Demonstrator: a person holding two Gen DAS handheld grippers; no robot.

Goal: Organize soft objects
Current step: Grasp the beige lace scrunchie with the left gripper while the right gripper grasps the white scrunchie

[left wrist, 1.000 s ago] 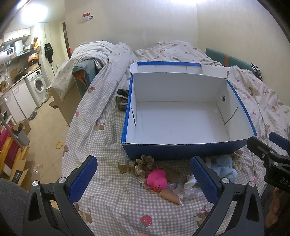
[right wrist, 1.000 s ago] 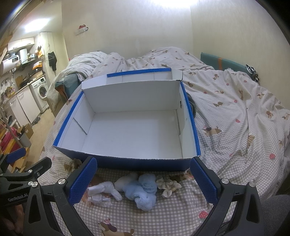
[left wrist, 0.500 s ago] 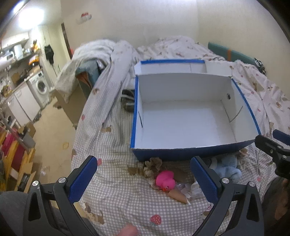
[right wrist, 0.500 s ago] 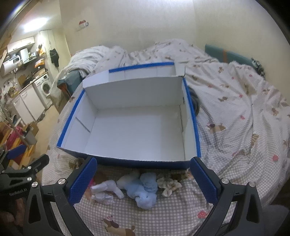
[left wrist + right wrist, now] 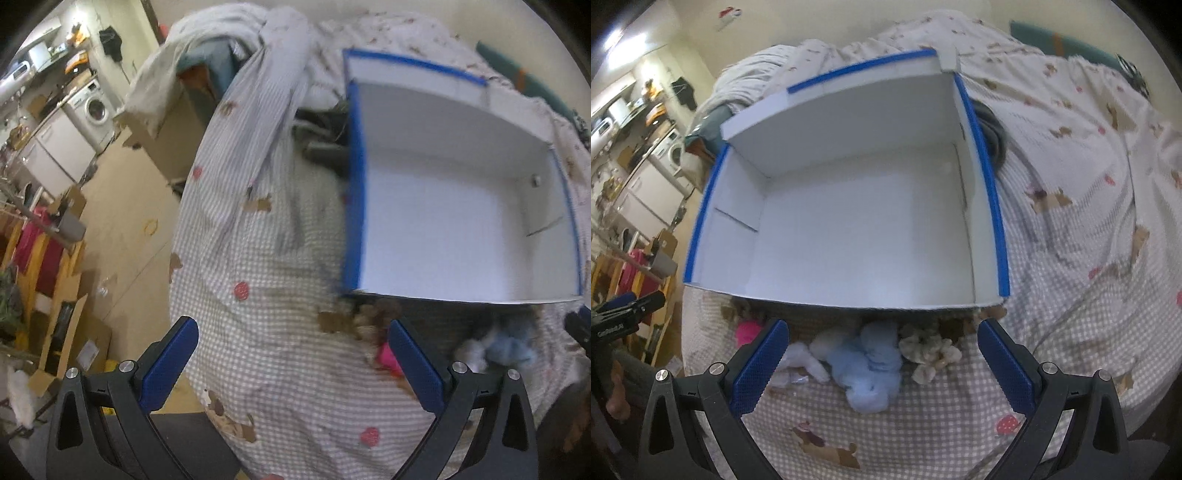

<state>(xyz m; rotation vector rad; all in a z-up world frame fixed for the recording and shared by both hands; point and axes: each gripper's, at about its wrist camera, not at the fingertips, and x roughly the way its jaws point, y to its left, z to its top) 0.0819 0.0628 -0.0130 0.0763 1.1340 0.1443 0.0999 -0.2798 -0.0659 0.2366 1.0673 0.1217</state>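
Note:
A white box with blue edges lies open and empty on the checked bedsheet. Along its near wall lies a row of soft things: a light blue plush, a white plush, a beige frilly scrunchie, a brown frilly one and a pink toy. My right gripper is open, its fingers either side of the blue plush and above it. My left gripper is open over bare sheet, left of the pink toy.
The bed edge drops to a tan floor on the left, with cardboard boxes and a washing machine beyond. Rumpled duvet lies behind the box. Dark clothing sits by the box's left wall.
The left gripper has swung left and now looks at the bed edge and the box's left side. The right gripper has come closer over the box and the plush pile. Both stay open.

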